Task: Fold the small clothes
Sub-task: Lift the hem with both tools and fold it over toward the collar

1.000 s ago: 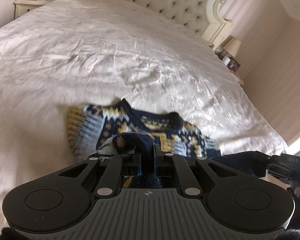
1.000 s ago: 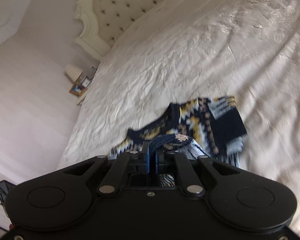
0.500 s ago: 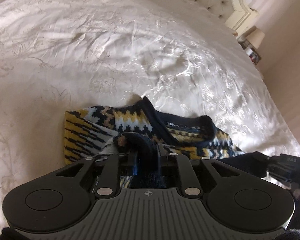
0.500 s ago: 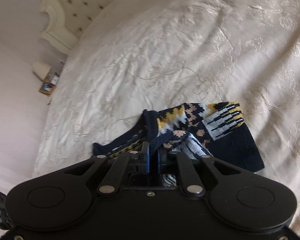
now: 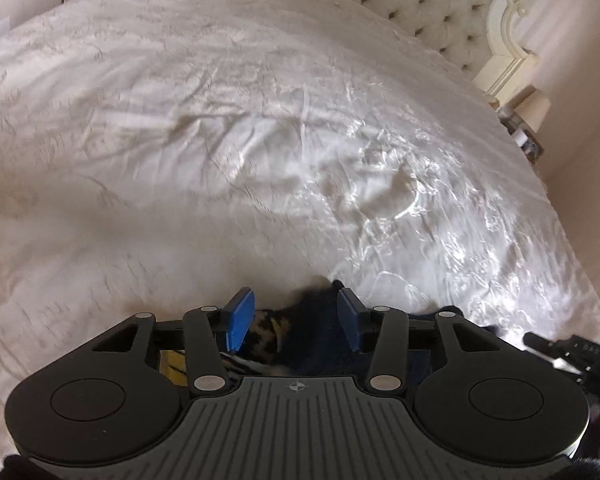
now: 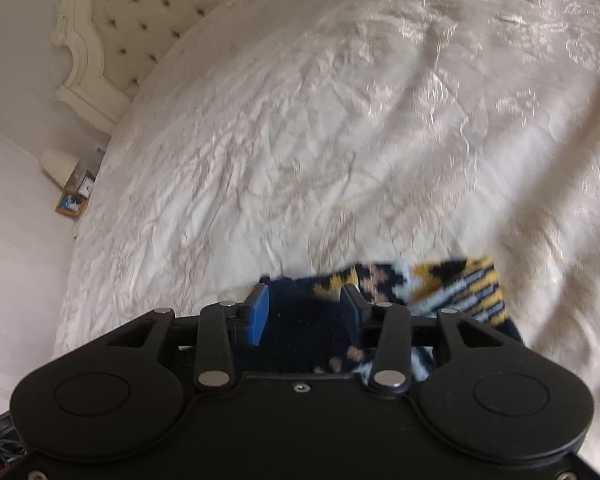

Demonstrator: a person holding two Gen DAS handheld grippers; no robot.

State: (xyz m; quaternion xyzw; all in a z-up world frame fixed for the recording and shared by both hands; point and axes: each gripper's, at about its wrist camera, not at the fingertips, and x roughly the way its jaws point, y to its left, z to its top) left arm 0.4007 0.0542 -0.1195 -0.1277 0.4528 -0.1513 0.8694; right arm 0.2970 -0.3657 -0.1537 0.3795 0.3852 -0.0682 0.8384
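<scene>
Both grippers, left gripper (image 5: 294, 318) and right gripper (image 6: 303, 314), are hovering released over the patterned sweater (image 6: 440, 290) lying near the bed's (image 5: 260, 120) foot. Smoothing the fold flat seems wise.

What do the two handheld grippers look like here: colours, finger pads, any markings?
Both are black with round side discs and silver pivot pins. The left gripper has blue pads, a ribbed grey centre plate and a small crosshair mark. The right gripper has an all-black body with a small centre screw; its visible pad is blue.
</scene>
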